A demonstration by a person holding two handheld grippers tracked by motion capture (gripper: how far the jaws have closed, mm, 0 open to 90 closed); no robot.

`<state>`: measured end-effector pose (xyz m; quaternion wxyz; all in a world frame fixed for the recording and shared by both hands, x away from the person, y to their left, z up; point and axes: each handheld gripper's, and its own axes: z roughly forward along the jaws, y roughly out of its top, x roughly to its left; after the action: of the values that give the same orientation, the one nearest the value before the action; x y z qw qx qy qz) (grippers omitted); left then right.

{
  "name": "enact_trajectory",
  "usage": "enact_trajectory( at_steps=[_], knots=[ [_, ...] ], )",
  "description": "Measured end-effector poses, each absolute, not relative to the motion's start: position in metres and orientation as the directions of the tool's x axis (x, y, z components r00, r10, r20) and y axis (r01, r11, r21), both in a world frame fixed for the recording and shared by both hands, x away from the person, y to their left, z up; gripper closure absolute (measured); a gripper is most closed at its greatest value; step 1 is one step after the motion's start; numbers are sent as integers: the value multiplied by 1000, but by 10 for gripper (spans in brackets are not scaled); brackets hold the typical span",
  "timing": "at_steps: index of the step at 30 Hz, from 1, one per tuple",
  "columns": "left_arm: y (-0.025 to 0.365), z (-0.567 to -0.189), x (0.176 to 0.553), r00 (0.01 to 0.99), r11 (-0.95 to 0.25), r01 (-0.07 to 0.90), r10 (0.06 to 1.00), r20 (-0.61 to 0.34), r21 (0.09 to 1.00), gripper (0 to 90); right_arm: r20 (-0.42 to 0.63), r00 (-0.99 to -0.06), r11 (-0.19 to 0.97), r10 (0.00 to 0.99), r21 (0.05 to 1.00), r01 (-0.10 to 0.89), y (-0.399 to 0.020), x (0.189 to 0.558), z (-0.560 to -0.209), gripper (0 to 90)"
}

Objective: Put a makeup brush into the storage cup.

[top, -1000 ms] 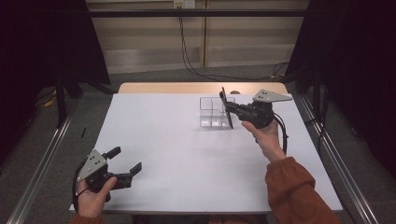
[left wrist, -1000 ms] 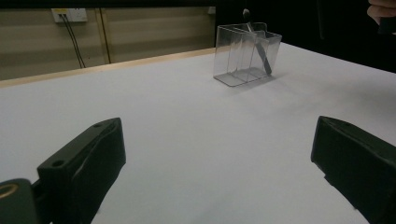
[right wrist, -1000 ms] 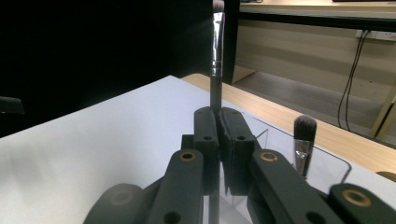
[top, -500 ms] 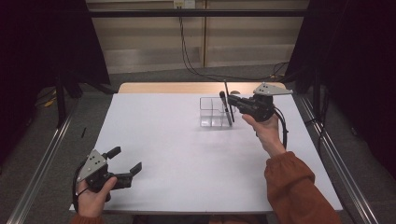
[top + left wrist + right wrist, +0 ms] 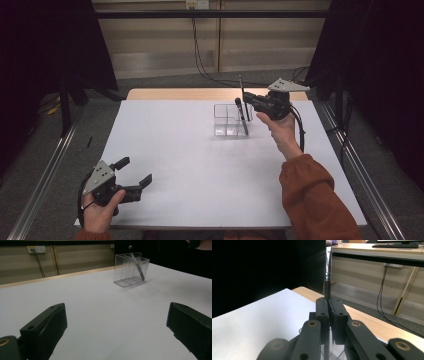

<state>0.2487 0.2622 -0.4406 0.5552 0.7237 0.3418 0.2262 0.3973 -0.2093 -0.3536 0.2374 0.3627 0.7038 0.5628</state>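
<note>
A clear plastic organiser [image 5: 226, 121] with several compartments stands on the white table [image 5: 200, 165], toward the far right. A dark tool with a rounded head [image 5: 242, 116] leans inside it, also seen from the left gripper view as the tool [image 5: 139, 268] in the organiser [image 5: 125, 272]. My right gripper [image 5: 248, 102] hovers just above the organiser's right end, shut on a slim dark stick [image 5: 241, 86] that points upward. The right gripper view has the jaws [image 5: 329, 305] pressed together on the stick [image 5: 327, 277]. My left gripper [image 5: 135, 172] rests open at the near left corner, holding nothing [image 5: 117, 325].
A bare wooden strip [image 5: 170, 94] runs along the table's far edge. Metal rails [image 5: 45, 175] flank both sides. Cables [image 5: 200, 55] hang on the back wall. White tabletop stretches between the left gripper and the organiser.
The right gripper has lifted slightly and moved toward the far edge, carrying the slim stick more upright. The left gripper has stayed put.
</note>
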Motion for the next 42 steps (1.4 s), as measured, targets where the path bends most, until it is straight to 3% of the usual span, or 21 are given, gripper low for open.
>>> enact_trajectory(
  at_steps=[42],
  knots=[
    [262,-440,249,670,-149,241,741,-53,959,31,61,-560,107,826,959,264,-200,438,-375,862]
  ],
)
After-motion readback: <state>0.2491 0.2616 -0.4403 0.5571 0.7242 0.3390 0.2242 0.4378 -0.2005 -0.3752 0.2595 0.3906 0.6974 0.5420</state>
